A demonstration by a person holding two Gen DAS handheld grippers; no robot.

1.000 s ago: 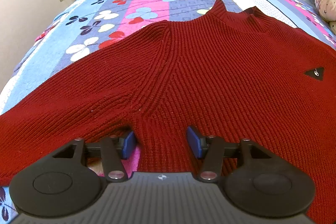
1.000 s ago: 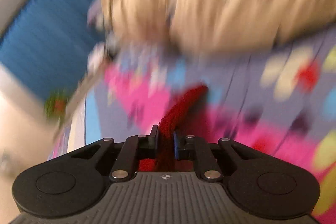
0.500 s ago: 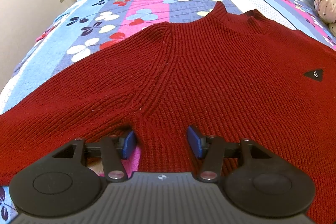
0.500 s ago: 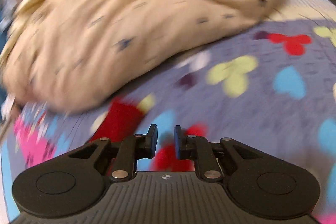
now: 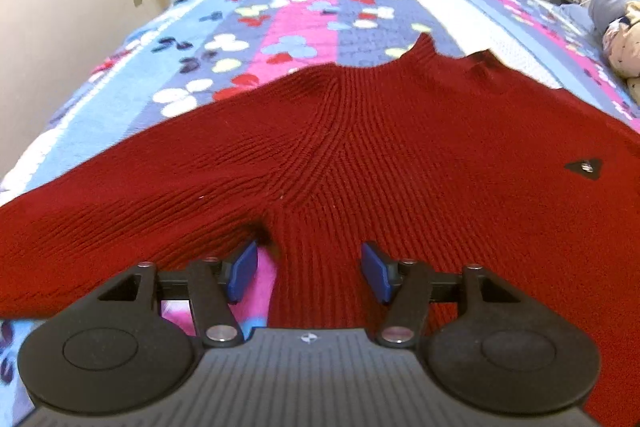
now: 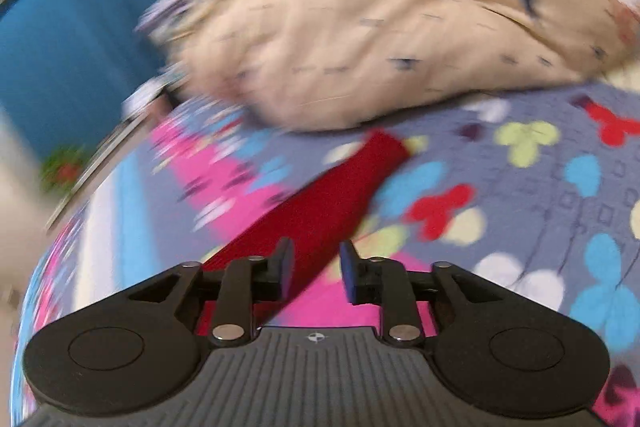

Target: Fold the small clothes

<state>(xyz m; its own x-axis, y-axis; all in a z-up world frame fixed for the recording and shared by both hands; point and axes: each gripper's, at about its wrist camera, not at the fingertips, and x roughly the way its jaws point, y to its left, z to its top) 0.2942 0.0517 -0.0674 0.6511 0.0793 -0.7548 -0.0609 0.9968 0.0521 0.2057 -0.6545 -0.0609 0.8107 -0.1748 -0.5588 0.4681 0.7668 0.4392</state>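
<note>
Red knit sweater (image 5: 400, 155) spread flat, front up, across the floral bedspread (image 5: 280, 11), collar toward the far end, one sleeve running off to the left of the left wrist view. Left gripper (image 5: 306, 271) low at the near edge beside the armpit seam, jaws spread wide, blue pads (image 5: 244, 271) astride the knit but not pinching it. In the blurred right wrist view, right gripper (image 6: 316, 265) parted a little, nothing between the pads, directly over the other red sleeve (image 6: 332, 195), which lies straight on the bedspread with its cuff near a beige patterned pillow (image 6: 380, 27).

Likely step: sleeve laid out, first fold about to begin.

To do it well:
- Slow the right gripper until the view steadies; no closing while blurred.
- Pinch the sleeve close to the cuff, taking both layers of knit and none of the bedspread beneath.
- Close the left gripper on the side edge by the armpit to anchor the body against sliding.
- Carry the sleeve across the chest low and flat, since thick ribbed knit tends to bunch and drag.
- Keep clear of the pillow.
</note>
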